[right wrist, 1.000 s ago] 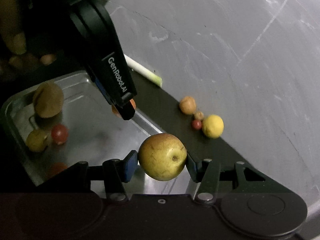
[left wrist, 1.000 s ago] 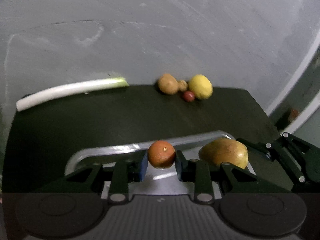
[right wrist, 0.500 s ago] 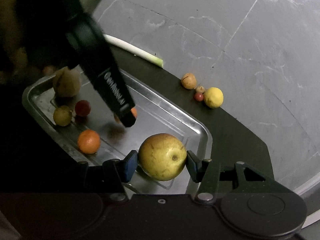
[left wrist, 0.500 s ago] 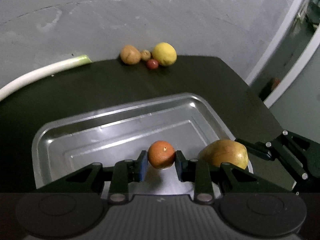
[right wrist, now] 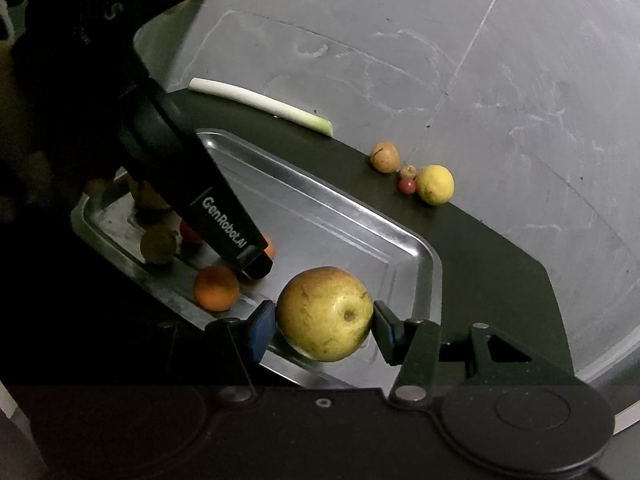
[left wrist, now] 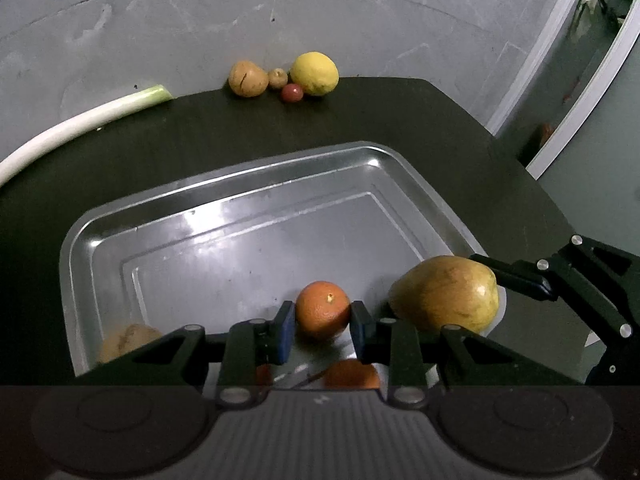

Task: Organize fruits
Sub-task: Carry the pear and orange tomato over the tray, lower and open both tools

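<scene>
Left wrist view, left tongs (left wrist: 323,314) clamped on a small orange (left wrist: 323,309) above the metal tray (left wrist: 224,196), right tongs (right wrist: 325,322) gripping a yellow-green pear (right wrist: 325,313) over the tray's near corner, dark counter (left wrist: 360,120) beneath.

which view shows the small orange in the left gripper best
The left wrist view: the small orange sits centred and fully lit between the left gripper pads. In the right wrist view only an orange sliver peeks past that gripper's dark finger.

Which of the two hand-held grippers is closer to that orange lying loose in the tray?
The left hand-held gripper. Its tips, holding a small orange, sit just beside the loose orange in the tray. The right hand-held gripper, holding a pear, is farther along the tray's near edge.
</scene>
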Demonstrator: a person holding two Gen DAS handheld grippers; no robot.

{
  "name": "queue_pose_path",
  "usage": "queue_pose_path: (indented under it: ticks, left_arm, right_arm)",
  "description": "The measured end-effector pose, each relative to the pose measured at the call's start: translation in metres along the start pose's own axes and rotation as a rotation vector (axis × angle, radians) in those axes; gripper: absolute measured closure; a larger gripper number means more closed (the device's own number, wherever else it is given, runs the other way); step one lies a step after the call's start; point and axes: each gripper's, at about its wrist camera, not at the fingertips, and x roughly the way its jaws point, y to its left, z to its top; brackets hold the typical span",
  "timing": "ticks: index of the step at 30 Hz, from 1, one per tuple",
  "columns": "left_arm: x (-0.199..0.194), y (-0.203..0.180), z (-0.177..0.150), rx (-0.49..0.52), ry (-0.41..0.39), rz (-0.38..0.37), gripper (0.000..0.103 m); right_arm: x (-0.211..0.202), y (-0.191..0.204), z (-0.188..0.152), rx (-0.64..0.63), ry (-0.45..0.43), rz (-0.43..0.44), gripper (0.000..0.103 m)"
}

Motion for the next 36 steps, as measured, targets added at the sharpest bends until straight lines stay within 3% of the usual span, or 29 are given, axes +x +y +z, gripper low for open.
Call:
queue_pose_path:
  ticks: [26,31,36]
  left_arm:
    - [-0.004,0.003,-0.008,-0.009,0.016,0.017,0.07]
    - [-0.005,0.004,-0.008,-0.011,0.014,0.018,0.068]
    - [-0.007,0.007,-0.009,-0.023,0.014,0.017,0.055]
  right_arm:
    - [-0.002,-0.003,-0.003,0.106,0.026,0.024,0.048]
    - [-0.004,-0.006,-0.002,0.125,0.037,0.032,0.04]
    - [-0.01,-0.011,-0.003,0.161,0.047,0.042,0.028]
